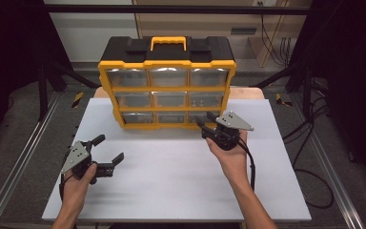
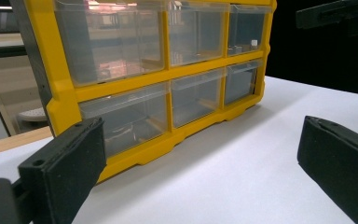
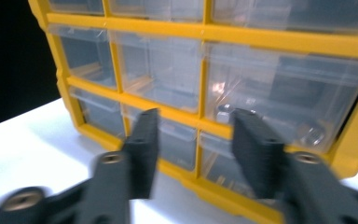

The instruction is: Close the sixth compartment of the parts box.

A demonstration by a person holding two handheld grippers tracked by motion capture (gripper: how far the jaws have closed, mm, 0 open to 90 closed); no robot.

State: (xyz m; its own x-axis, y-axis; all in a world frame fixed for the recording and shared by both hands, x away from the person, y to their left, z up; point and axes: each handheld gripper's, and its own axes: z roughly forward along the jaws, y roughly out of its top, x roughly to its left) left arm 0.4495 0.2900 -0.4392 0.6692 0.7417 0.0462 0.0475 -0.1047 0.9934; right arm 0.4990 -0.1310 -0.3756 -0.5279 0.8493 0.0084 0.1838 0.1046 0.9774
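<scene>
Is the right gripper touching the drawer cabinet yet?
Apart. In the right gripper view the right gripper has its jaws open in front of the cabinet, with the clear drawers showing between and beyond them; nothing is pinched.

Bright overhead light, glare on the clear drawers [image 2: 116, 42], dark surroundings (right gripper view motion-blurred).

Glossy clear plastic drawers [image 1: 169, 98], matt white table [image 1: 171, 167]
</scene>
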